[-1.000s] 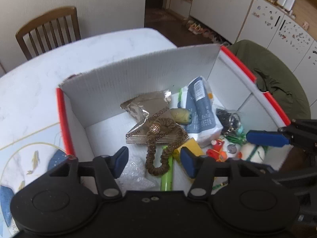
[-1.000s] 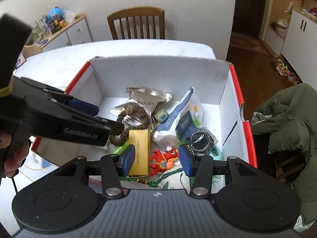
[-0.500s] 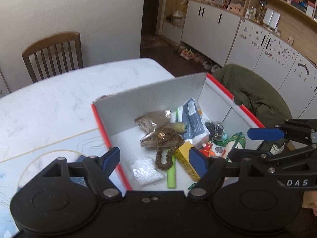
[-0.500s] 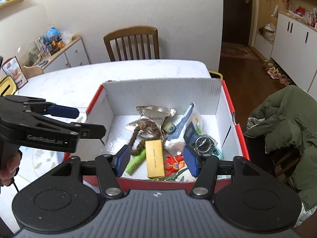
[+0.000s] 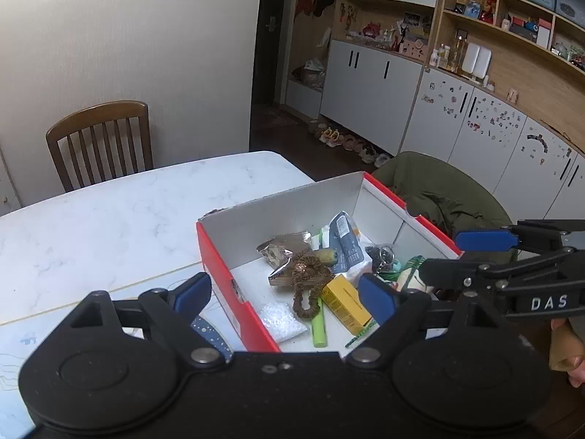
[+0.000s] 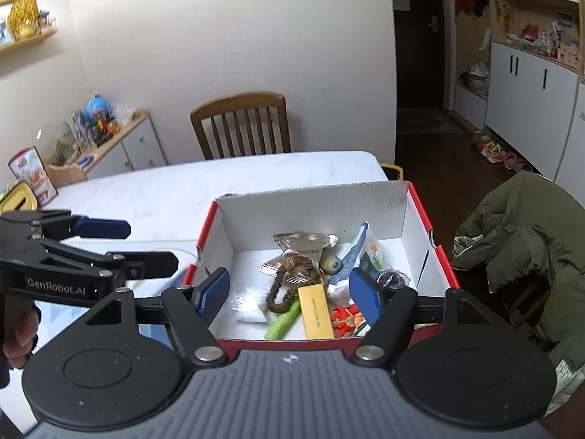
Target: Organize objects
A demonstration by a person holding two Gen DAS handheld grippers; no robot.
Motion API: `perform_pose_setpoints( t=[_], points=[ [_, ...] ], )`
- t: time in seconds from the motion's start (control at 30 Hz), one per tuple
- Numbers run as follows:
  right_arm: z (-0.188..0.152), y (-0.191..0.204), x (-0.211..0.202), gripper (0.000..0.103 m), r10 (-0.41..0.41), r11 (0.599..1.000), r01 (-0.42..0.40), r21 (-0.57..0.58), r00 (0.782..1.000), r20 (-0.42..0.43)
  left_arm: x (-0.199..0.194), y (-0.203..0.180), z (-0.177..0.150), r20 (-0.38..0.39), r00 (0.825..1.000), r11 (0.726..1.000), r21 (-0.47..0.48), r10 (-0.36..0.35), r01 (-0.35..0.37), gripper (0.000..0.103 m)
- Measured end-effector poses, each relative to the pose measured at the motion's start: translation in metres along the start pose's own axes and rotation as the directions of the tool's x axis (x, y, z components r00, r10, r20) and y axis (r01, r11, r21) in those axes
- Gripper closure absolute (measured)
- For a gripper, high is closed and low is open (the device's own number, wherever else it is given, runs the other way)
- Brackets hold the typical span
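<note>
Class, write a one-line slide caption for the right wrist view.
Open right gripper above a red box of small items; left gripper open alongside.

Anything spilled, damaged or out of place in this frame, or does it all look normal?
Nothing is spilled or visibly broken. The red box holds a loose jumble: a brown hair tie draped over a crumpled foil packet, with a yellow carton and green tube lying askew. Both grippers are open and empty.

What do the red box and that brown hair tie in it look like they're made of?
Box: corrugated cardboard, going by the ribbed white inner walls; red, smooth outside. Hair tie: probably fabric-covered elastic, matte brown and crinkled, with a small glittery ornament visible from the left wrist view.
</note>
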State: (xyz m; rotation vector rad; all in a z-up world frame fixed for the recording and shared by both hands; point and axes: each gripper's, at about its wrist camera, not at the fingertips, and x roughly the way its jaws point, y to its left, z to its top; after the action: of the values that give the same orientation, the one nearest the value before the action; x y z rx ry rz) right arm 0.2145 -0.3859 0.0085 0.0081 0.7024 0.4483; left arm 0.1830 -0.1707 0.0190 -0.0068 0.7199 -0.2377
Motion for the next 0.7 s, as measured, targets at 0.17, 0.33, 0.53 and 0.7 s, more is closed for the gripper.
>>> perform_pose_setpoints(
  t=[0.17,0.33,0.53,0.7],
  points=[
    [-0.007,0.008,-0.016,0.023,-0.017,0.999,0.015,0.035,0.998,0.060,-0.013,0.006,-0.006,0.019,1.000,1.000,-0.004,-0.010,0.010,0.013],
    [-0.015,0.016,-0.027,0.019,-0.020,0.998,0.013,0.069,0.995,0.097,-0.026,0.009,-0.012,0.046,0.999,1.000,0.008,-0.013,0.013,0.007],
    [-0.026,0.024,-0.037,0.016,-0.029,0.992,0.011,0.129,0.990,0.139,-0.038,0.017,-0.019,0.066,0.998,1.000,0.012,-0.022,0.021,0.001],
    [-0.033,0.030,-0.039,0.016,-0.044,0.987,0.022,0.159,0.990,0.136,-0.042,0.026,-0.025,0.055,0.998,1.000,-0.001,-0.019,0.019,0.000]
  ],
)
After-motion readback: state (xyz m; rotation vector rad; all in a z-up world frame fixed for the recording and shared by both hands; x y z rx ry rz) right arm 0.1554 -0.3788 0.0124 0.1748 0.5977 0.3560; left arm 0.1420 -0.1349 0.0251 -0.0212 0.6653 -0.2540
